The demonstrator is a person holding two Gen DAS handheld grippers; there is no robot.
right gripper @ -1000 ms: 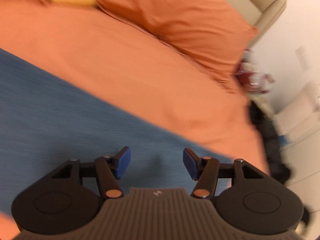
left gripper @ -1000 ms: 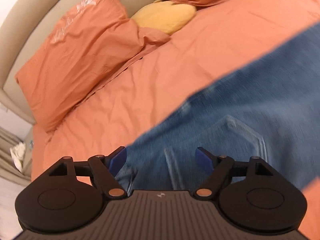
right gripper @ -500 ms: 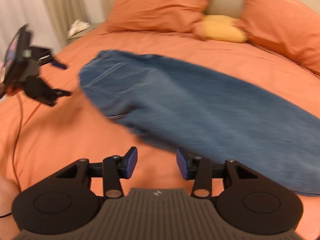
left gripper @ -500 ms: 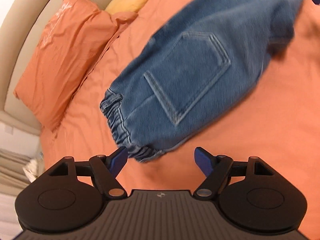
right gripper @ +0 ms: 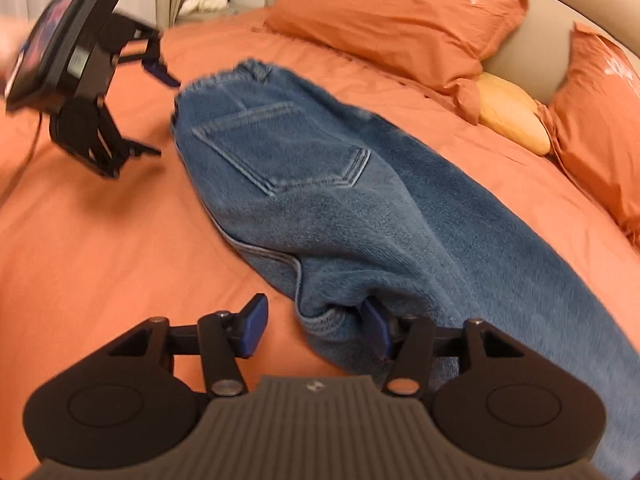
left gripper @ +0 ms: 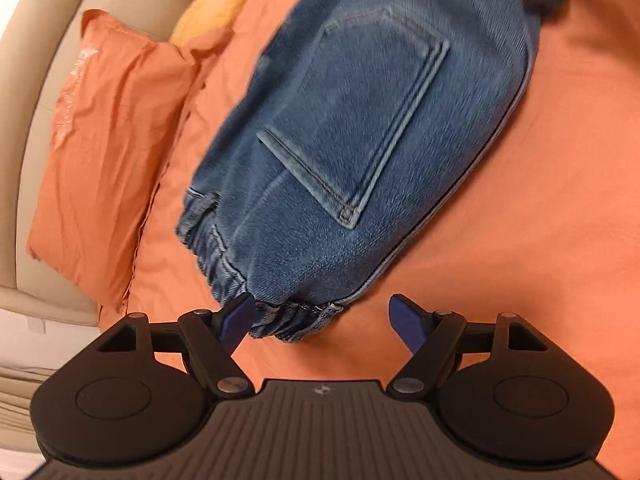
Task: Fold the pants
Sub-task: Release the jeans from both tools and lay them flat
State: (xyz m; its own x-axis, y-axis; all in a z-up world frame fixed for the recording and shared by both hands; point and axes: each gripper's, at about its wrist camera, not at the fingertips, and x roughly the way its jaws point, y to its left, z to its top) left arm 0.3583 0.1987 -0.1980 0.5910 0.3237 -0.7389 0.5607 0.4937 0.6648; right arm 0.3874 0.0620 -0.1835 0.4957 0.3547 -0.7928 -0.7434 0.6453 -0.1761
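Left wrist view: the pants (left gripper: 360, 140) lie on the bed (left gripper: 540, 200), pocket up, long axis running from the waistband toward the far corner. The left tongs (left gripper: 322, 318) gape wide at the waistband, holding nothing, apparently lining up a grab.

Right wrist view: the right tongs (right gripper: 316, 326), half open and just widened, straddle the crotch fold without pinching it.

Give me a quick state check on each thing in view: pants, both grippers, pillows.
Pants: lying on the bedcover, back pocket up, already folded lengthwise.
Left gripper: open, elastic waistband just past its fingertips, not clamped.
Right gripper: open, jaws have just been opening; crotch fold lies against its right finger, not clamped.
Orange pillows: propped against the headboard.
Yellow cushion: wedged between them.
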